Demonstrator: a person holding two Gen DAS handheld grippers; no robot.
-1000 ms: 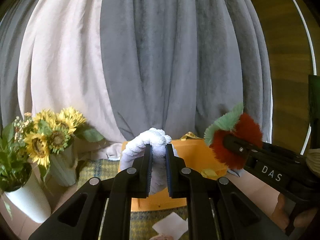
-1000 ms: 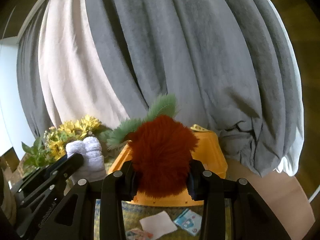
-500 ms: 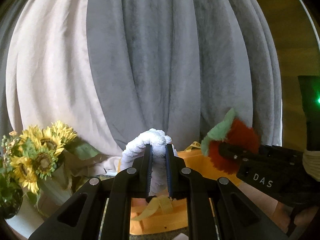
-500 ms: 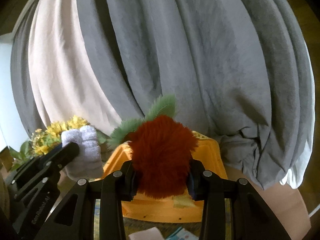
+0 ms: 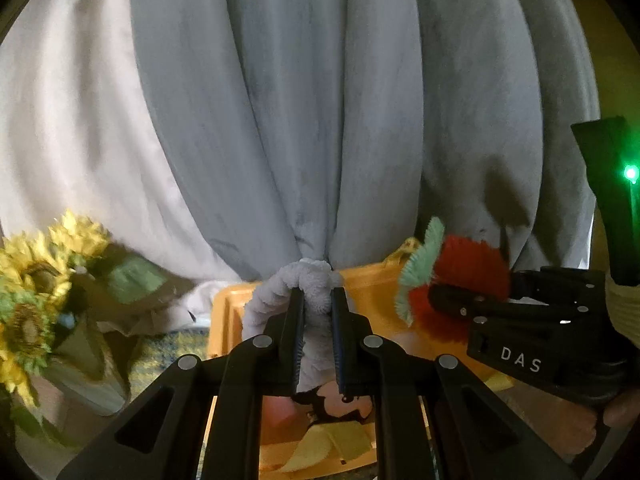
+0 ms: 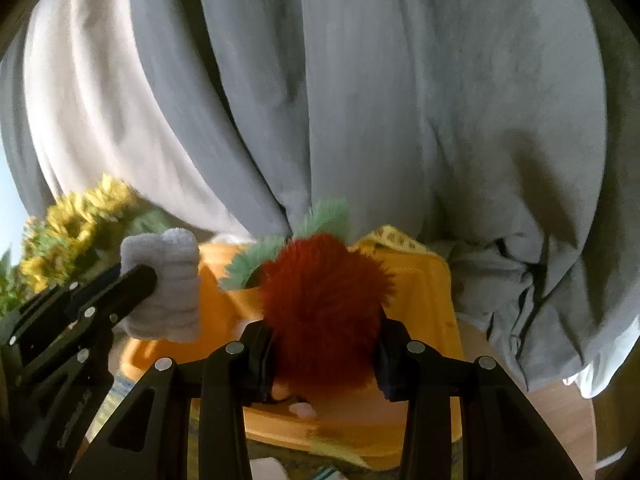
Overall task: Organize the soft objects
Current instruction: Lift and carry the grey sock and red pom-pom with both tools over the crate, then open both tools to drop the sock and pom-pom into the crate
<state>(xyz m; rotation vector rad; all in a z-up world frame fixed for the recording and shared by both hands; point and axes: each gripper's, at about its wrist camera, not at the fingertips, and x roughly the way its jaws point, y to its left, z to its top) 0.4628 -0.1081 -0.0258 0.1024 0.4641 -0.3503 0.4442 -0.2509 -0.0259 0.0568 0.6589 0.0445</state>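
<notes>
Both claws grip: left claw [image 5: 316, 320] a white plush [image 5: 288, 284], right claw [image 6: 324, 344] a red plush [image 6: 324, 300] hiding the orange bin [image 6: 432, 280].

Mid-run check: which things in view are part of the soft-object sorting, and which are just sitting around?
Part of the job:
- white fuzzy toy, clamped in the left gripper
- red furry toy, clamped in the right gripper
- orange bin, under both toys

Just lying about:
- sunflowers
- grey curtain
- white curtain
</notes>
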